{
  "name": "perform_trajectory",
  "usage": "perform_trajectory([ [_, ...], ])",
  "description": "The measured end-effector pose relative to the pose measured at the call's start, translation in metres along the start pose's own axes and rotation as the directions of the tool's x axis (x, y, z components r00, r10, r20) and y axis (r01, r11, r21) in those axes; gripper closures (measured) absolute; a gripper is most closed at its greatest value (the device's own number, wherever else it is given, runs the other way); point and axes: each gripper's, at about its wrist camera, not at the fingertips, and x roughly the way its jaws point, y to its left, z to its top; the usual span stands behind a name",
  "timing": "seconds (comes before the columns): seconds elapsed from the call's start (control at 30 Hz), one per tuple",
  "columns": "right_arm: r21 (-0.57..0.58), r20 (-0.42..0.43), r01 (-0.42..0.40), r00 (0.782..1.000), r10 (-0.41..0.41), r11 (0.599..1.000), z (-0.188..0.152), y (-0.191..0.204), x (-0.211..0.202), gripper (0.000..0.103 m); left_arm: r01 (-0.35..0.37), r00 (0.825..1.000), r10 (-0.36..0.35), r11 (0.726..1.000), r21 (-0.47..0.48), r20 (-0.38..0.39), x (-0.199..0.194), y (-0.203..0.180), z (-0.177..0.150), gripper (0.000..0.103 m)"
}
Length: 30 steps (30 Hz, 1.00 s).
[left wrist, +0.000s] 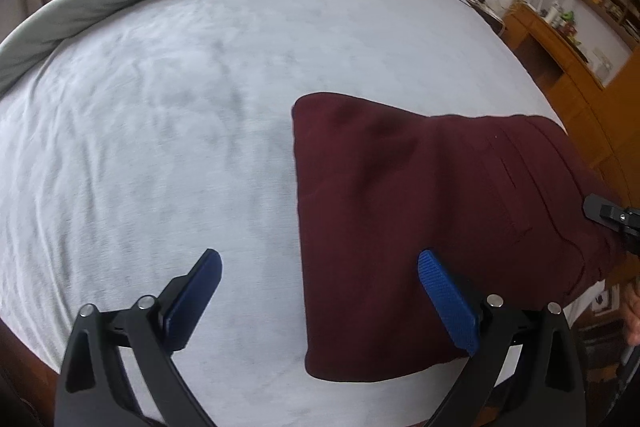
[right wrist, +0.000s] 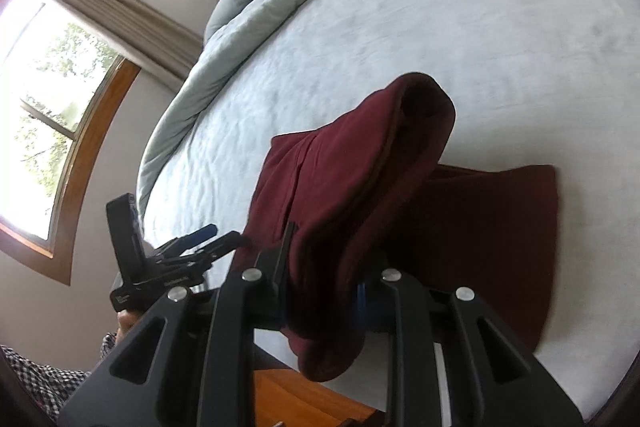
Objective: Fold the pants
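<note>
right gripper [right wrist: 324, 267] pinches a thick fold of the maroon pants [right wrist: 360, 167], lifted off the pale bed sheet [right wrist: 440, 7]. left gripper [left wrist: 320, 283] spread wide, empty, over the pants' edge.

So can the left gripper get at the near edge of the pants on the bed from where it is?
Probably yes. The left gripper hangs open just above the pants, one finger over the cloth and one over the bed sheet, with nothing between. The right gripper grips the other end.
</note>
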Motion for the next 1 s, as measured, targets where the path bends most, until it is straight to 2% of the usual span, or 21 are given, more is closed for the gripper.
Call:
perform_trajectory([
  [0.33, 0.121, 0.033, 0.058, 0.998, -0.062, 0.991, -0.028, -0.066, -0.034, 0.081, 0.025, 0.999, -0.023, 0.999, 0.034, -0.043, 0.020, -0.034, -0.002, 0.004],
  [0.5, 0.147, -0.018, 0.090, 0.996, -0.088, 0.985, -0.044, -0.085, -0.012, 0.080, 0.020, 0.997, -0.016, 0.998, 0.056, -0.077, 0.034, -0.044, -0.005, 0.004],
  [0.57, 0.138, -0.057, 0.126, 0.991, -0.119, 0.982, -0.047, -0.093, 0.002, 0.075, 0.021, 0.996, -0.016, 0.998, 0.055, -0.089, 0.040, -0.046, -0.005, 0.004],
  [0.63, 0.132, -0.084, 0.121, 0.990, -0.111, 0.984, -0.049, -0.098, 0.010, 0.065, 0.024, 0.995, -0.019, 0.999, 0.044, -0.101, 0.046, -0.044, -0.004, 0.004],
  [0.7, 0.133, -0.108, 0.107, 0.990, -0.093, 0.985, -0.048, -0.099, 0.009, 0.059, 0.040, 0.993, -0.037, 0.999, 0.022, -0.116, 0.049, -0.039, -0.002, 0.004],
  [0.73, 0.125, -0.110, 0.106, 0.990, -0.092, 0.986, -0.047, -0.098, 0.004, 0.050, 0.047, 0.991, -0.045, 0.999, 0.010, -0.122, 0.049, -0.037, -0.001, 0.004],
  [0.8, 0.093, -0.077, 0.147, 0.987, -0.140, 0.985, -0.040, -0.095, -0.010, 0.039, 0.061, 0.989, -0.061, 0.998, -0.007, -0.133, 0.049, -0.031, 0.001, 0.004],
  [0.87, 0.075, -0.013, 0.199, 0.980, -0.198, 0.977, -0.029, -0.096, -0.032, 0.037, 0.067, 0.988, -0.068, 0.998, -0.009, -0.141, 0.049, -0.028, 0.002, 0.004],
  [0.93, 0.093, 0.028, 0.164, 0.985, -0.167, 0.982, -0.016, -0.102, -0.044, 0.037, 0.078, 0.985, -0.079, 0.997, -0.013, -0.152, 0.050, -0.026, 0.004, 0.004],
  [1.0, 0.102, 0.024, 0.111, 0.993, -0.114, 0.989, 0.000, -0.106, -0.042, 0.037, 0.087, 0.982, -0.089, 0.996, -0.018, -0.165, 0.054, -0.027, 0.006, 0.004],
])
